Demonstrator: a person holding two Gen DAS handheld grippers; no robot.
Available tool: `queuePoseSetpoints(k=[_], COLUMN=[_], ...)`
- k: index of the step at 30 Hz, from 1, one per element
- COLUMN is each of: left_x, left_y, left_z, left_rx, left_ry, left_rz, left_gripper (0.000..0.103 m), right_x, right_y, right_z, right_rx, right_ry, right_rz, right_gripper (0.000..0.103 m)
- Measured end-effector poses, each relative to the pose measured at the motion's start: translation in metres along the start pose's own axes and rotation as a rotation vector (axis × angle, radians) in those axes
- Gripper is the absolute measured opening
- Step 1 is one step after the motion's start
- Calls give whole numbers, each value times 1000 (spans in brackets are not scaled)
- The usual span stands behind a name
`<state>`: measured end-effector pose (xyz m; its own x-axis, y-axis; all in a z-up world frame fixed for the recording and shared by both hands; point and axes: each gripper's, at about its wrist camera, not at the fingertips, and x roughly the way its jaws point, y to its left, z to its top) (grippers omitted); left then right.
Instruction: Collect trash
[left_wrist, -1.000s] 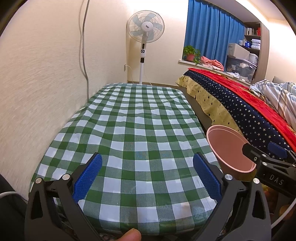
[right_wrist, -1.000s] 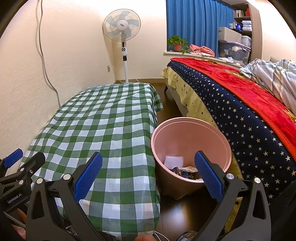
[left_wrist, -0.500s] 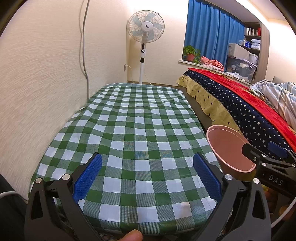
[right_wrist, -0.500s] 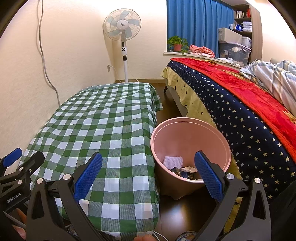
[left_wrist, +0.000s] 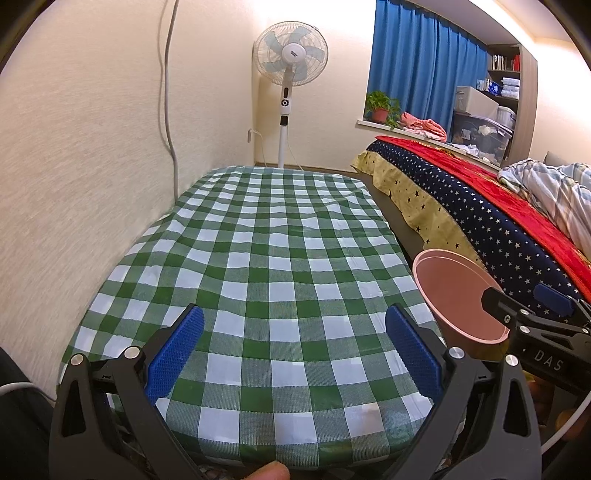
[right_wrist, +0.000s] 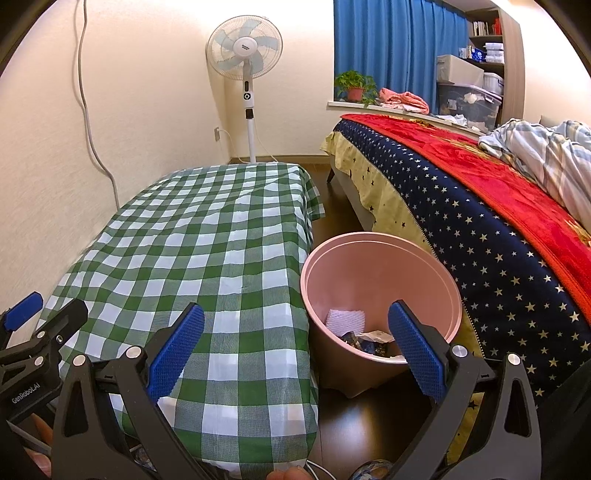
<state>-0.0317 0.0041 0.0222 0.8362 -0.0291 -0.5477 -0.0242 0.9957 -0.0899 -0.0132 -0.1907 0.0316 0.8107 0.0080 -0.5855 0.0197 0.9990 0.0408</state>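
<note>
We are holding both grippers, left gripper (left_wrist: 293, 354) and right gripper (right_wrist: 295, 354), fingers spread wide and empty, over the checked counter (left_wrist: 266, 258); trash (right_wrist: 364, 334) is lying inside the pink bin (right_wrist: 380, 258), right of it.

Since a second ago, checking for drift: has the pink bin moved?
No. The pink bin sits in the same spot between the checked table and the bed.

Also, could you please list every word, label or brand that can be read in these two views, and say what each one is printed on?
"DAS": white letters on the black body of the right gripper, seen from the left wrist view.
"GenRobot.AI": white letters on the body of the left gripper, seen from the right wrist view.
Badge on the hub of the standing fan: too small to read.
Spines and boxes on the bookshelf: too blurred to read.
</note>
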Motion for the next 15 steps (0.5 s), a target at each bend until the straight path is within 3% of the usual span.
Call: queuePoseSetpoints(k=[15], left_x=[1], left_y=[-2], left_z=[3], left_rx=[-4], left_ry=[-7], left_rz=[17], left_gripper=[95], right_x=[1], right_y=[-4], right_z=[-2], right_rx=[-3], right_ry=[8], right_rz=[-2], right_gripper=[98])
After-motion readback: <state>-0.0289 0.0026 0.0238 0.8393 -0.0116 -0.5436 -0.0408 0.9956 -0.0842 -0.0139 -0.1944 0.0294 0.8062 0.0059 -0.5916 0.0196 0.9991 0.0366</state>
